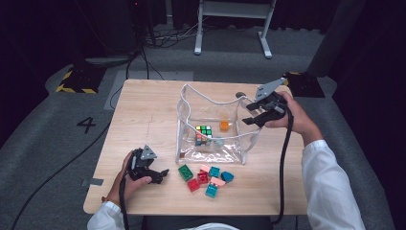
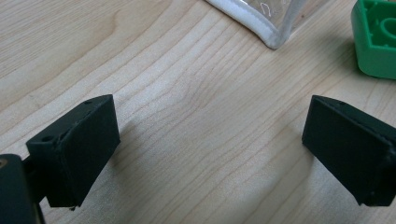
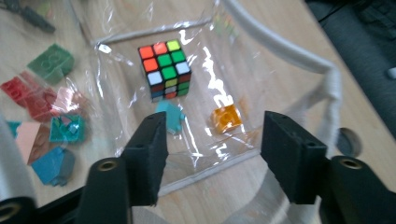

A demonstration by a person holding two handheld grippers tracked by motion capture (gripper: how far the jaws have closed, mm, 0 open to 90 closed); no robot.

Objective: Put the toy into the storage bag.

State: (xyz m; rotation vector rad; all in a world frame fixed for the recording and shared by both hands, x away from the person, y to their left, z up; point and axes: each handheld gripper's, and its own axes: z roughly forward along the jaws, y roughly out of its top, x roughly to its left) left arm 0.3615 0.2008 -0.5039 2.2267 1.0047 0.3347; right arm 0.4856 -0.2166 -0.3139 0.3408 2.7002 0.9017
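A clear plastic bag (image 1: 189, 103) with white piping stands open mid-table. Inside lie a colour cube (image 1: 203, 131) (image 3: 164, 68), an orange brick (image 1: 224, 125) (image 3: 226, 117) and a teal brick (image 3: 170, 116). My right gripper (image 1: 253, 115) (image 3: 212, 154) hovers open at the bag's right rim, jaws wide, nothing between them. My left gripper (image 1: 160, 175) (image 2: 210, 149) rests low over bare wood near the front left, open and empty. A green brick (image 1: 186, 172) (image 2: 376, 39) lies just beyond it, by the bag's corner (image 2: 273, 39).
Several loose bricks, red (image 1: 193, 184), pink (image 1: 218, 181), teal (image 1: 211, 190) and blue (image 1: 227, 176), lie in a cluster before the bag. Bare table (image 1: 143, 115) spreads left of the bag. Both grippers' cables trail off the front edge.
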